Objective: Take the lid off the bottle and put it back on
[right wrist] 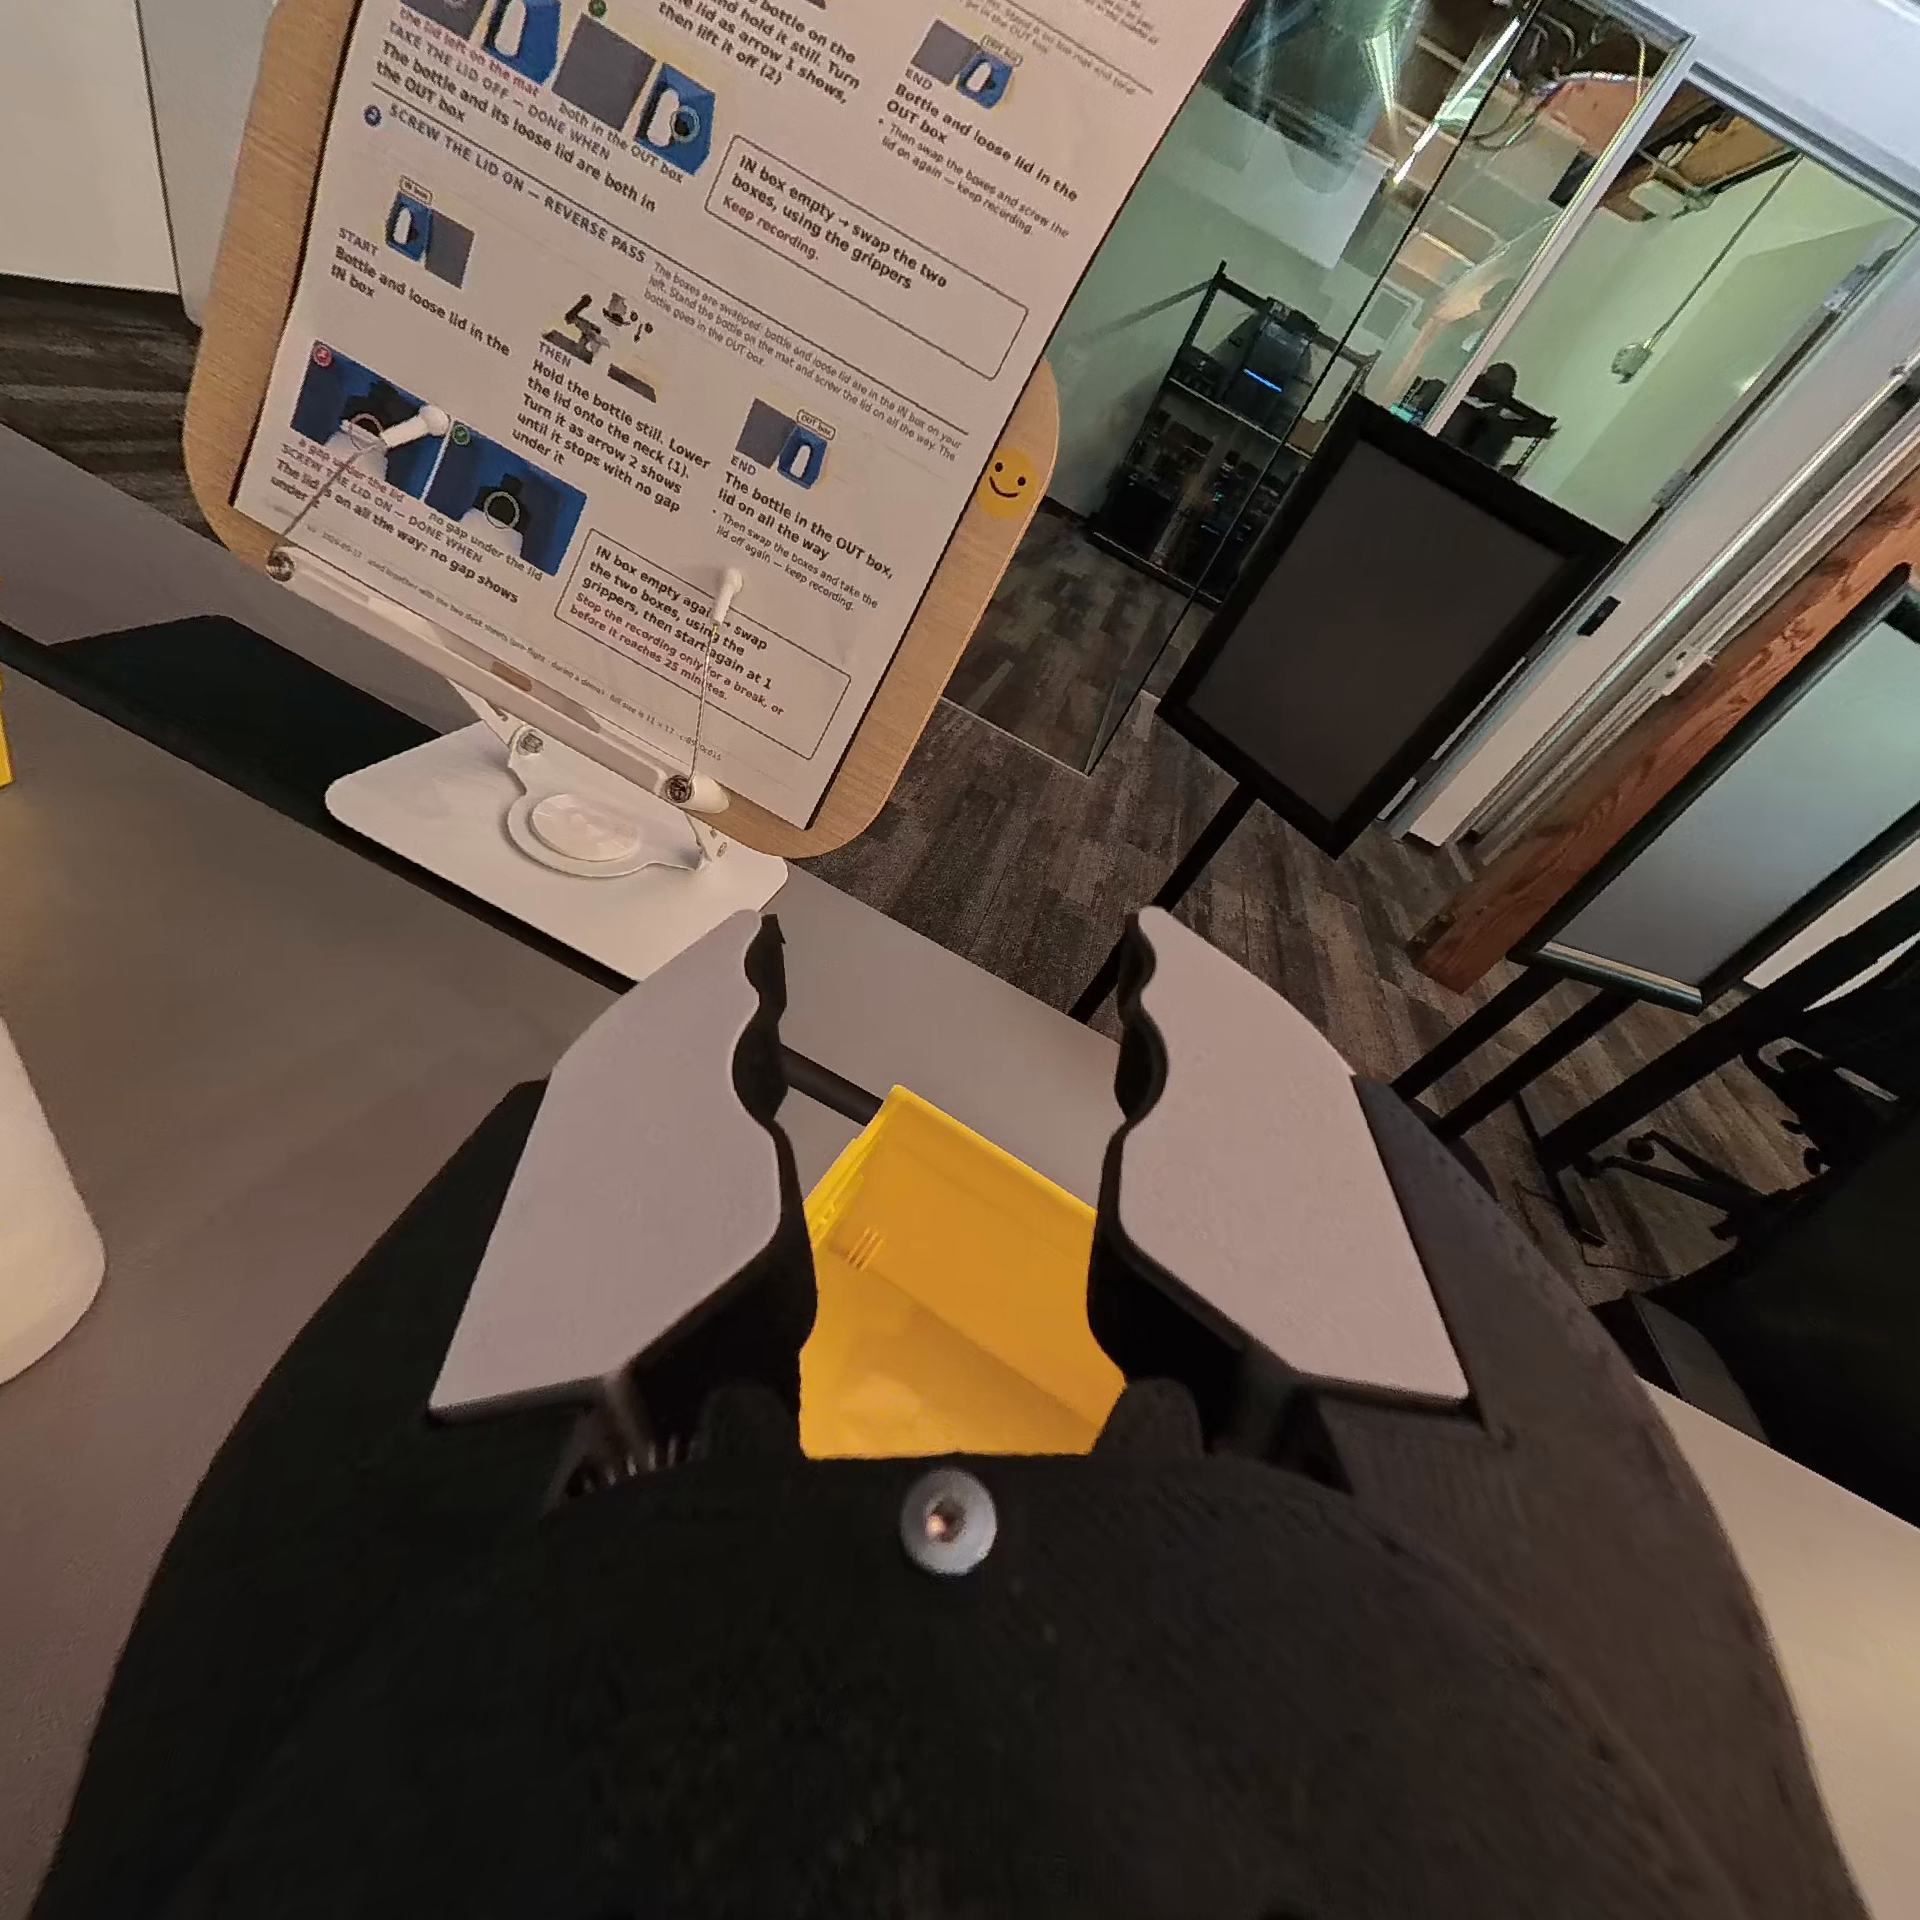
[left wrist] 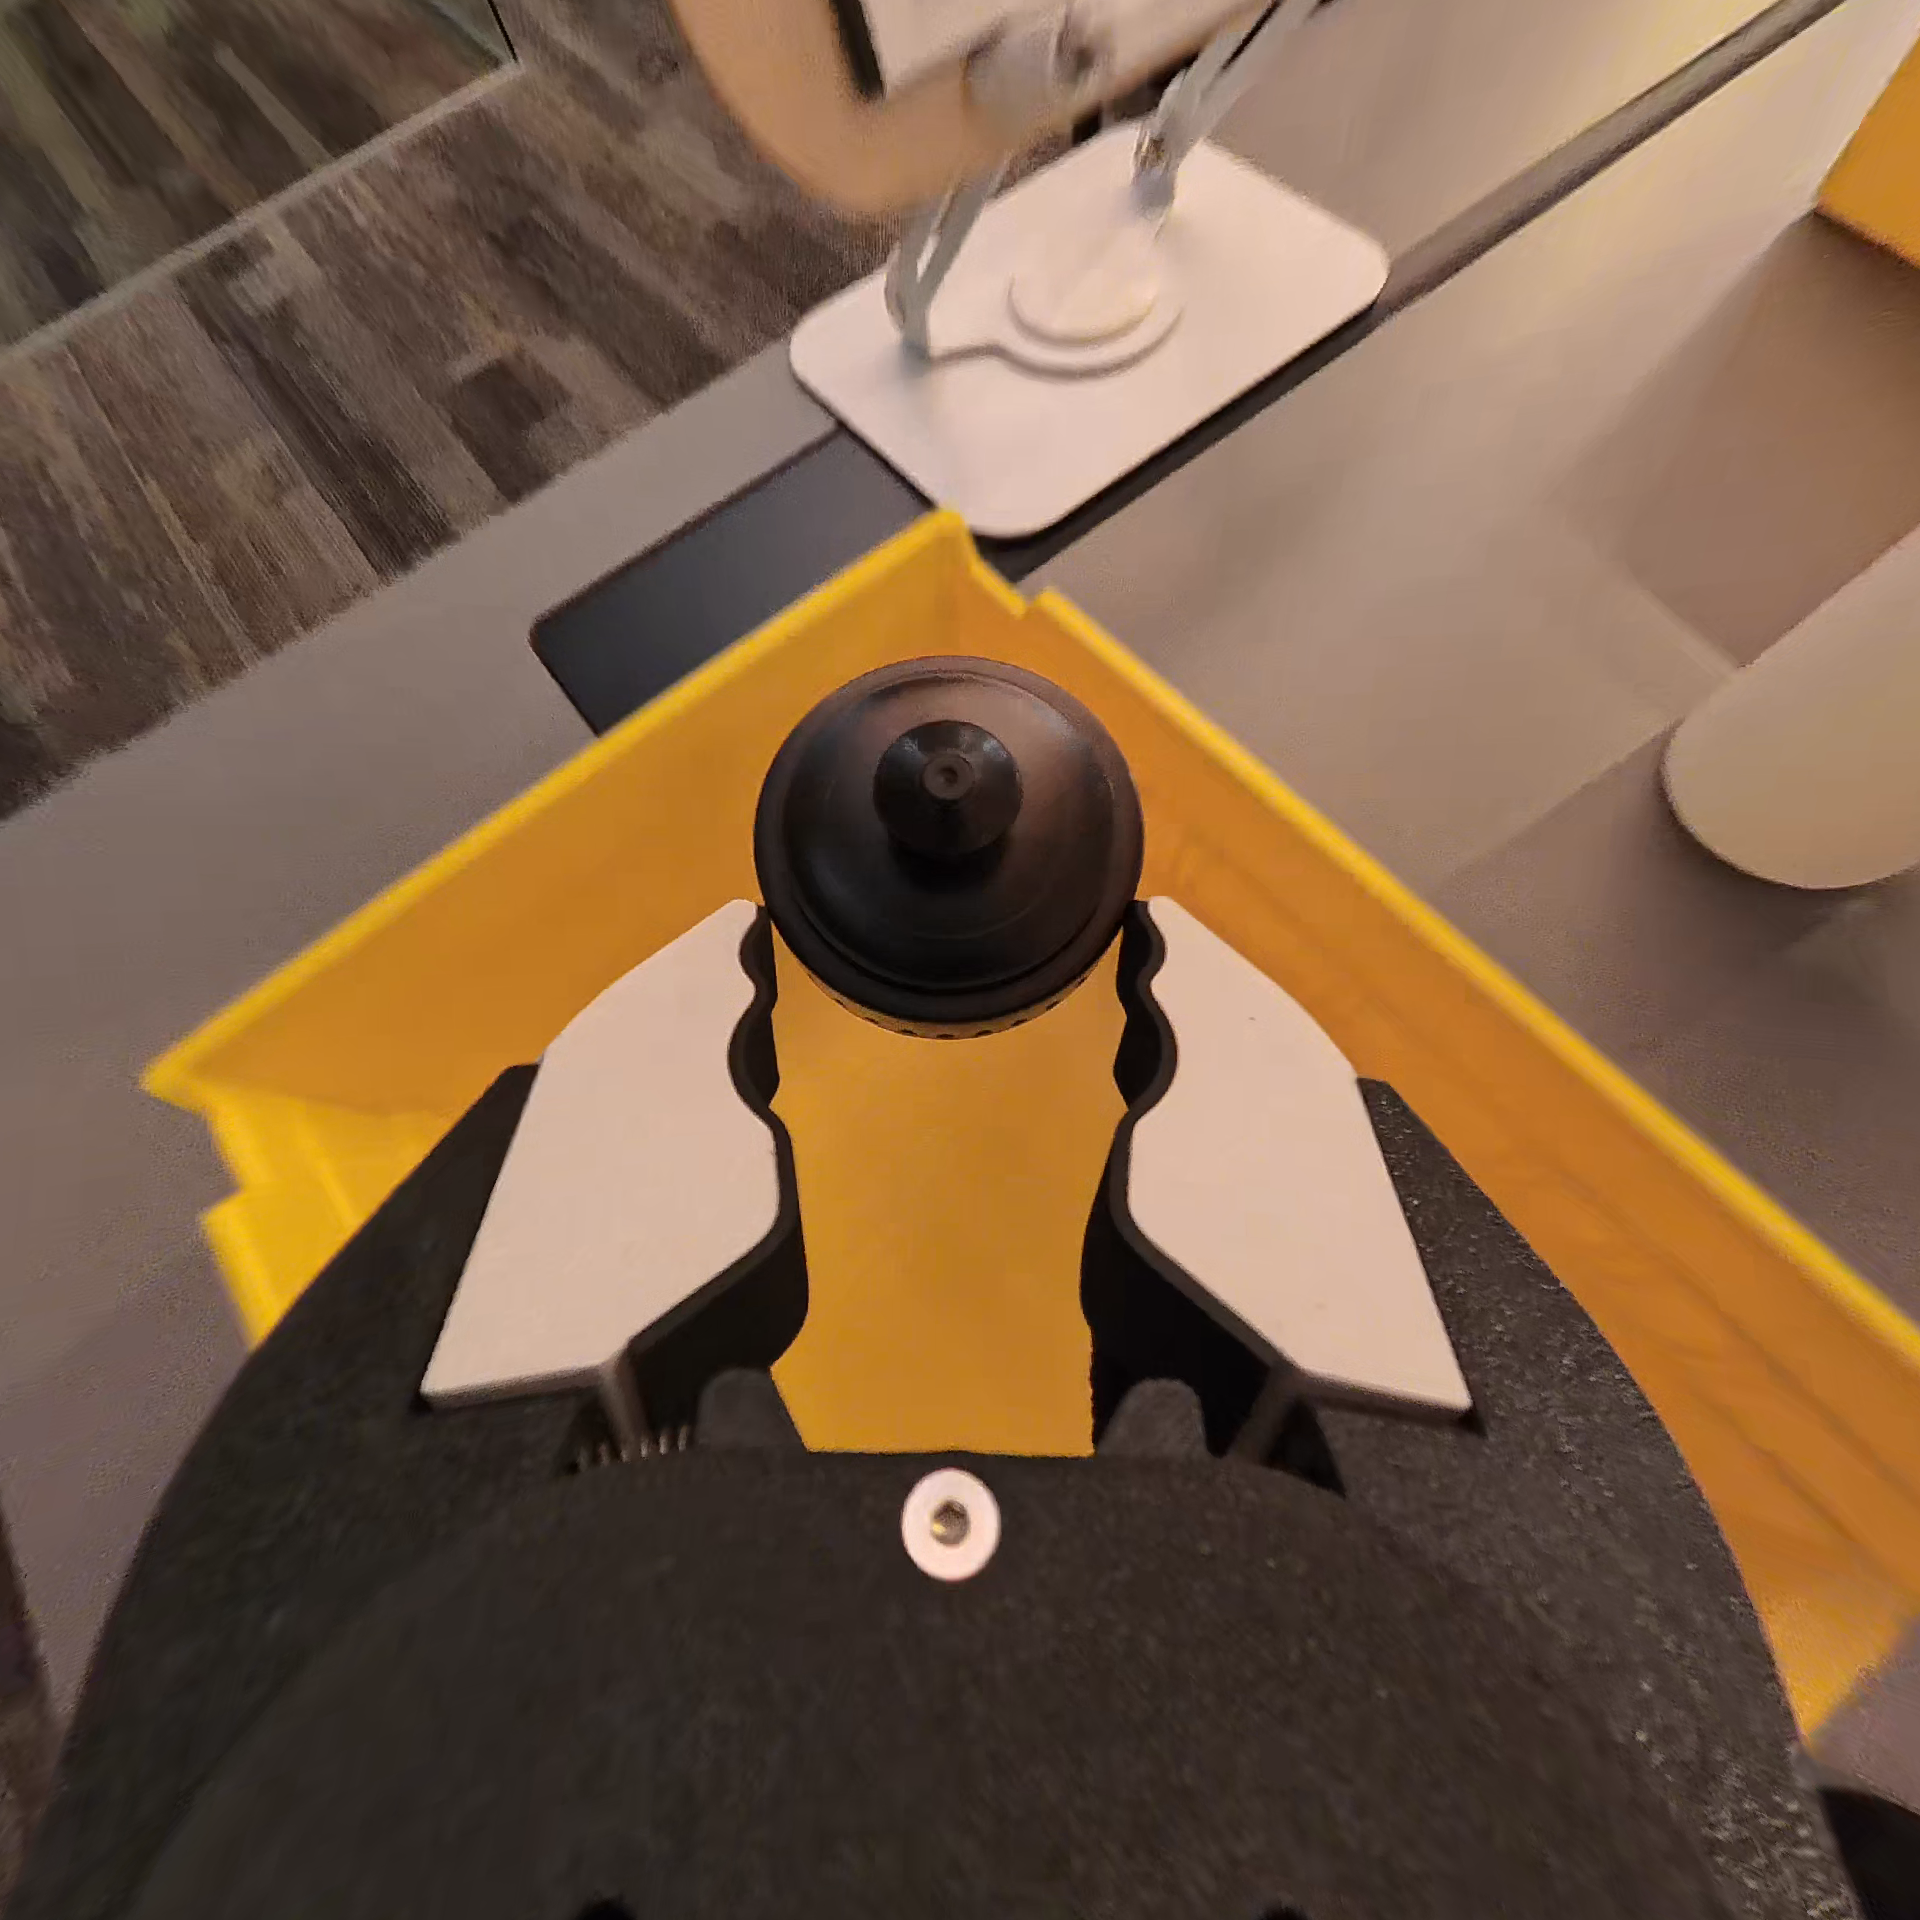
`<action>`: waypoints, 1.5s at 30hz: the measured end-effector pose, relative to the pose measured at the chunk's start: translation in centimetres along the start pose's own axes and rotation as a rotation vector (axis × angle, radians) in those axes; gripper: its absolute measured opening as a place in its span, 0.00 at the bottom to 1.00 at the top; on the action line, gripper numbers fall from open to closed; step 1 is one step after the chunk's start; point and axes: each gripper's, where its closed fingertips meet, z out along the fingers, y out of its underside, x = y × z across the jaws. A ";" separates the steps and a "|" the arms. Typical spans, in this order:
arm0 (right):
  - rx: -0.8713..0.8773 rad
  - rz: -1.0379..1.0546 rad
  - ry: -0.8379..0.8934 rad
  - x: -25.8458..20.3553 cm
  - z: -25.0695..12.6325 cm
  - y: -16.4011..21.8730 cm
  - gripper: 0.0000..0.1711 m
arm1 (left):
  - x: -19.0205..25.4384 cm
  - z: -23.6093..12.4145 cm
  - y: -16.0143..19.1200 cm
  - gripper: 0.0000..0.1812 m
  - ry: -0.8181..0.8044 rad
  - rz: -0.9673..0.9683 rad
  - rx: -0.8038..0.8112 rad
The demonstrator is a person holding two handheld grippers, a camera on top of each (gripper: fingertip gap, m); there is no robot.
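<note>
Over yellow bin [left wrist: 1195, 831], left claw [left wrist: 945, 920] seemingly pinches bottle [left wrist: 940, 1013].

The lid [left wrist: 945, 831] was glossy black, the box [left wrist: 623, 831] beneath it bright yellow. The left gripper [left wrist: 948, 925] had pale grey fingers [left wrist: 623, 1153] on speckled black. The table [left wrist: 312, 748] was matte grey, the floor [left wrist: 260, 312] streaked grey-brown.
</note>
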 end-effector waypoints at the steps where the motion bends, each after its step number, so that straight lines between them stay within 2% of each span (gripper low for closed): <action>1: 0.006 0.002 -0.004 0.0 -0.1 -0.1 0.36 | 0.4 -0.9 -1.1 0.35 0.005 0.014 0.019; 5: 0.026 -0.003 -0.042 -0.8 -0.3 -0.6 0.36 | 3.2 -3.6 -5.4 0.35 0.058 0.044 0.104; 7: 0.046 0.017 -0.137 -2.6 -0.2 -0.9 0.37 | 5.0 -4.6 -7.3 0.35 0.100 0.051 0.141; 9: 0.088 0.105 -0.298 -5.7 -0.1 -1.4 0.37 | 7.0 -5.4 -9.1 0.35 0.149 0.057 0.173; 13: 0.102 0.365 -0.735 -14.2 -1.0 -2.5 0.44 | 10.6 -6.6 -11.6 0.35 0.205 0.109 0.201; 15: 0.099 0.424 -0.817 -16.8 -1.3 -2.6 0.46 | 11.9 -6.8 -12.3 0.35 0.219 0.136 0.195; 20: 0.097 0.339 -0.784 -20.0 -1.1 -1.9 0.51 | 14.5 -7.1 -13.2 0.35 0.264 0.175 0.187; 28: 0.077 0.298 -0.786 -21.3 -0.6 -0.8 0.52 | 17.5 -6.4 -13.4 0.35 0.345 0.194 0.140; 34: 0.072 0.273 -0.781 -23.3 0.1 0.5 0.56 | 20.1 -5.1 -13.8 0.35 0.416 0.217 0.097; 45: 0.016 0.244 -0.786 -25.5 1.0 2.6 0.54 | 23.4 -2.4 -13.0 0.35 0.474 0.276 -0.006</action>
